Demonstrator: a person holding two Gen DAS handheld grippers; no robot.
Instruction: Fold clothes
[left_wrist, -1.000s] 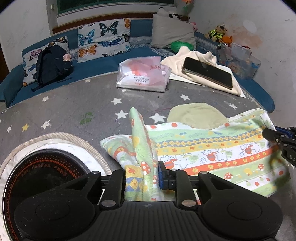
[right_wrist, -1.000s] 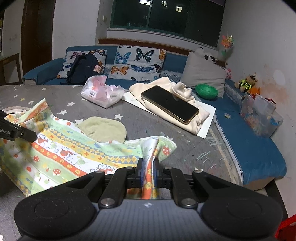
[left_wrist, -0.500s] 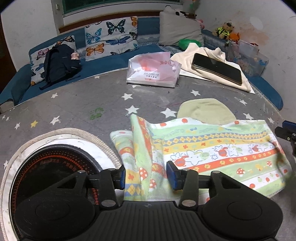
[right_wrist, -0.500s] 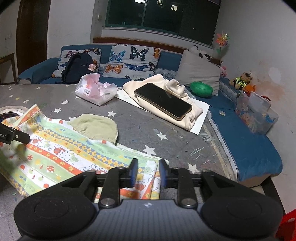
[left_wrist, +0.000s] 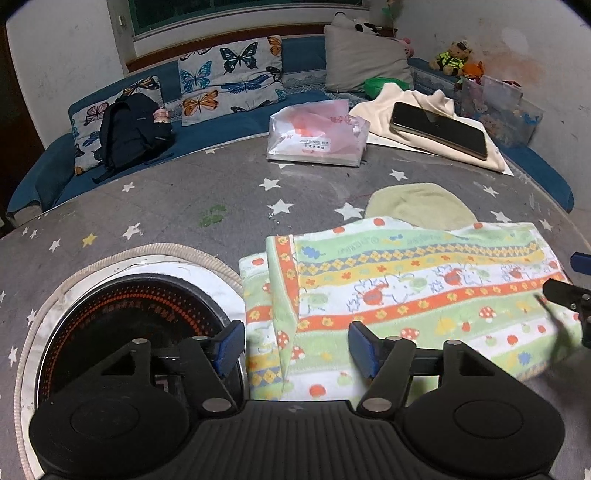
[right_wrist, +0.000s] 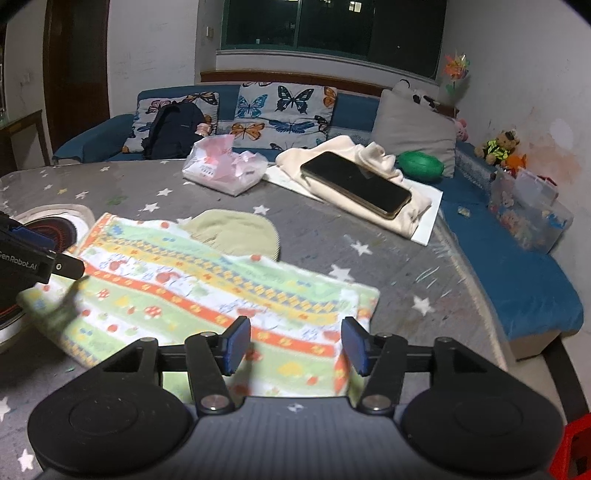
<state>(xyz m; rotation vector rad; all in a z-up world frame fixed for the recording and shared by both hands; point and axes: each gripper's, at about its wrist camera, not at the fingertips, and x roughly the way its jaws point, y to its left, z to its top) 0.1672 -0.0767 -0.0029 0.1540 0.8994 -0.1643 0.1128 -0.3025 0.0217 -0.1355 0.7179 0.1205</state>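
Note:
A striped green, orange and white patterned cloth (left_wrist: 406, 291) lies flat on the grey star-print table, folded double with a lower layer showing at its left edge. It also shows in the right wrist view (right_wrist: 207, 291). My left gripper (left_wrist: 295, 349) is open and empty just above the cloth's left near edge. My right gripper (right_wrist: 295, 345) is open and empty above the cloth's right near corner. Each gripper's tip shows at the edge of the other's view.
A pale green hat (left_wrist: 421, 206) lies just behind the cloth. A pink tissue pack (left_wrist: 317, 136), a cream garment with a phone (left_wrist: 439, 129) on it, and a round black cooktop (left_wrist: 125, 332) at the left share the table. A blue sofa (right_wrist: 517, 273) lies beyond.
Both grippers have opened and let go of the cloth's corners. The cloth has dropped flat onto the table, and both grippers have drawn back a little.

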